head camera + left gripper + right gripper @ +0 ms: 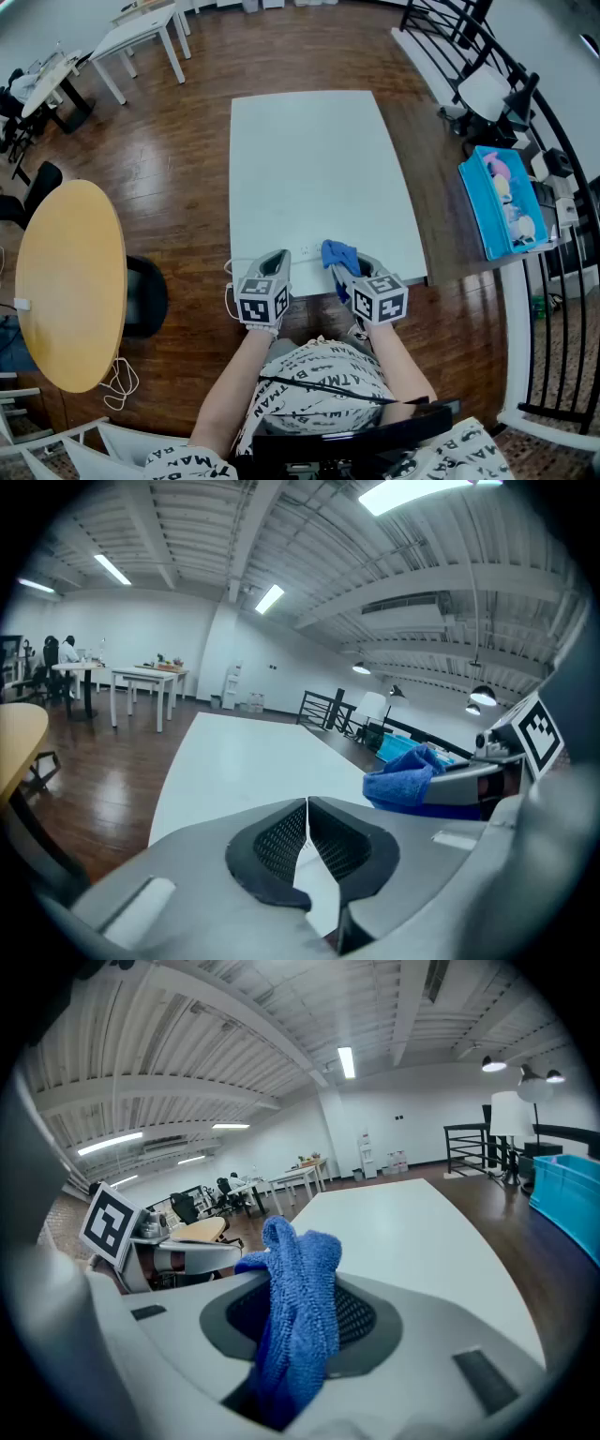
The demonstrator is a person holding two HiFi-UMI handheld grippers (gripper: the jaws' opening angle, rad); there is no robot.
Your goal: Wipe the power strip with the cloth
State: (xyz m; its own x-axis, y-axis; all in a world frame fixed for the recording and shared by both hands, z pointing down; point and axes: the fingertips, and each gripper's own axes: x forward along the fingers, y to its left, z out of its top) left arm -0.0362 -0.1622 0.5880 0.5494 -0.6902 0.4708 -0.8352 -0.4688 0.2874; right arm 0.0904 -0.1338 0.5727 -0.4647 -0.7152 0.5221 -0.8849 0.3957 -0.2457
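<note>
Overhead, the head view alone takes in the whole floor. At far left stands a round yellow table (70, 281) with a black chair (147, 295) beside it. Next comes the white desk (319, 169), and at its near edge the left gripper (275, 259). Its own view shows the jaws pressed together with nothing between them, only pale desk surface beyond.

Just right of it, a faint pale shape with small marks looks like the power strip (305, 251). It is white on white and hard to make out, and neither gripper view shows it clearly. A white cord (228, 286) hangs off the desk's near left corner.

The right gripper (354, 270) sits just beside that spot, its jaws pinching the blue cloth (339, 254). Its own view shows the cloth bunched above the pads and draping down between them. The left gripper view catches the same cloth from the side.

At far right a blue bin (480, 211) rests on a dark shelf. Only the head view looks into it, showing pink, yellow and white rounded things too small to name. The right gripper view shows just its outer wall.
</note>
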